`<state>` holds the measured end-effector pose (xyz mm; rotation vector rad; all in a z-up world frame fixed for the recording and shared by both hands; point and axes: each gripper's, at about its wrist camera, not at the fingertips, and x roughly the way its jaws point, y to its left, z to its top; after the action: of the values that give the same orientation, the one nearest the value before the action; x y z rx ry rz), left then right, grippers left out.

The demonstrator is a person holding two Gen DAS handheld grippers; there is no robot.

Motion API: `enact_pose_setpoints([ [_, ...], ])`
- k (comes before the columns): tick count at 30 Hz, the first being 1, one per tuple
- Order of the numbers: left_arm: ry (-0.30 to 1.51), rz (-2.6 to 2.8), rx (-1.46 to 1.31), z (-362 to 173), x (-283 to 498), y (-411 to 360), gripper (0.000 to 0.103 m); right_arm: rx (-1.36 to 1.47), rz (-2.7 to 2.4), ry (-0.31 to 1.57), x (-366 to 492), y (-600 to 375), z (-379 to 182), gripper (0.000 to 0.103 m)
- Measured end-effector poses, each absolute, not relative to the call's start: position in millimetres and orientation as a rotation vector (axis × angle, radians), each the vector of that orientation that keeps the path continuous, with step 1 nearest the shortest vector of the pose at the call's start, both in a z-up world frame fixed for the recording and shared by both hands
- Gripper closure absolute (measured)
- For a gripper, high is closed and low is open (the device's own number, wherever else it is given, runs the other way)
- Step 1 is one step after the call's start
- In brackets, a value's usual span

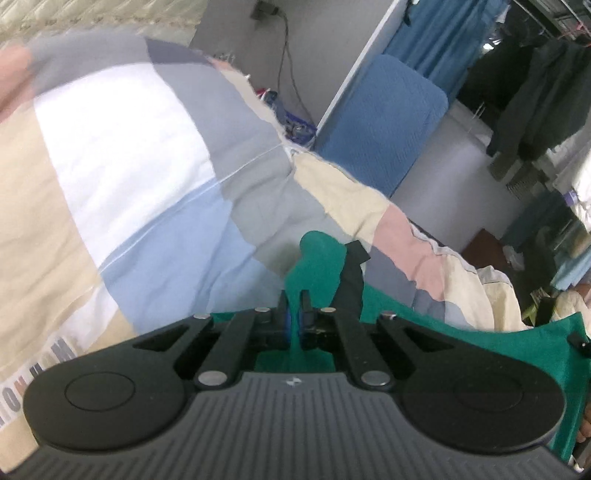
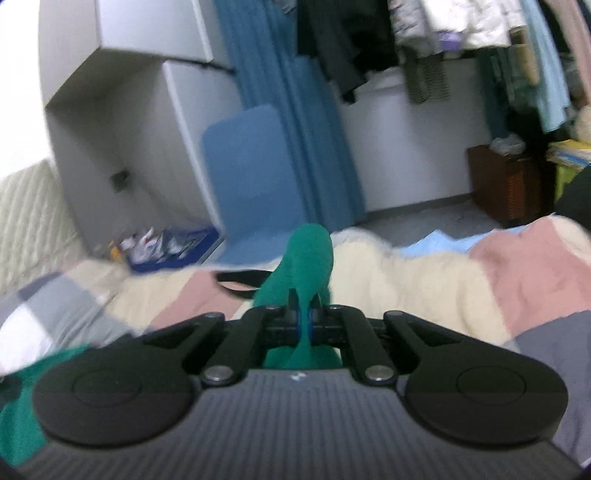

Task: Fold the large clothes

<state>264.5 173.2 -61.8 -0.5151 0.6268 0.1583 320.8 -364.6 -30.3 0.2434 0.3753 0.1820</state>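
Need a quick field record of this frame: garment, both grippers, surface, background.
garment: green garment, with a black strap or trim beside the pinched fold
left gripper: shut on the green garment, fabric bunched up past the fingertips
right gripper: shut on the green garment, fold sticking up above the pads
surface: patchwork quilt in beige, white, grey, pale blue and pink, under the garment
background: blue chair, blue curtain, hanging clothes
image quality: motion blur in both views
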Motion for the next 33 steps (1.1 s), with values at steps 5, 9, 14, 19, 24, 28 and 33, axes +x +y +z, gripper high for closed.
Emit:
enact_pose_setpoints([
  [5, 0.696, 0.204, -0.455, -79.3, 278.4, 171.5, 0.099, 0.238, 0.068, 0.451, 363.6, -357.9, -67.0, 0.098],
  [9, 0.752, 0.216, -0.45, -97.4, 279.8, 173.6, 0.098, 0.156, 0.043, 0.646, 402.2, -342.2, -113.5, 0.097],
  [14, 0.804, 0.212, -0.379, -106.8, 289.0, 163.5, 0.098, 0.143, 0.064, 0.688, 407.3, -337.4, -120.4, 0.097],
  [19, 0.782, 0.217, -0.361, -97.3, 280.2, 160.3, 0.089, 0.171, 0.085, 0.651, 379.8, -351.1, -100.7, 0.094],
  [24, 0.744, 0.214, -0.33, -77.3, 259.0, 149.7, 0.059, 0.189, 0.108, 0.629, 343.3, -350.4, -76.5, 0.064],
  [28, 0.678, 0.197, -0.339, -53.9, 230.9, 140.3, 0.052, 0.215, 0.154, 0.582, 303.9, -341.8, -57.9, 0.057],
  [33, 0.625, 0.135, -0.329, -25.0, 190.2, 121.8, 0.052, 0.215, 0.222, 0.565, 252.7, -316.3, -40.7, 0.057],
])
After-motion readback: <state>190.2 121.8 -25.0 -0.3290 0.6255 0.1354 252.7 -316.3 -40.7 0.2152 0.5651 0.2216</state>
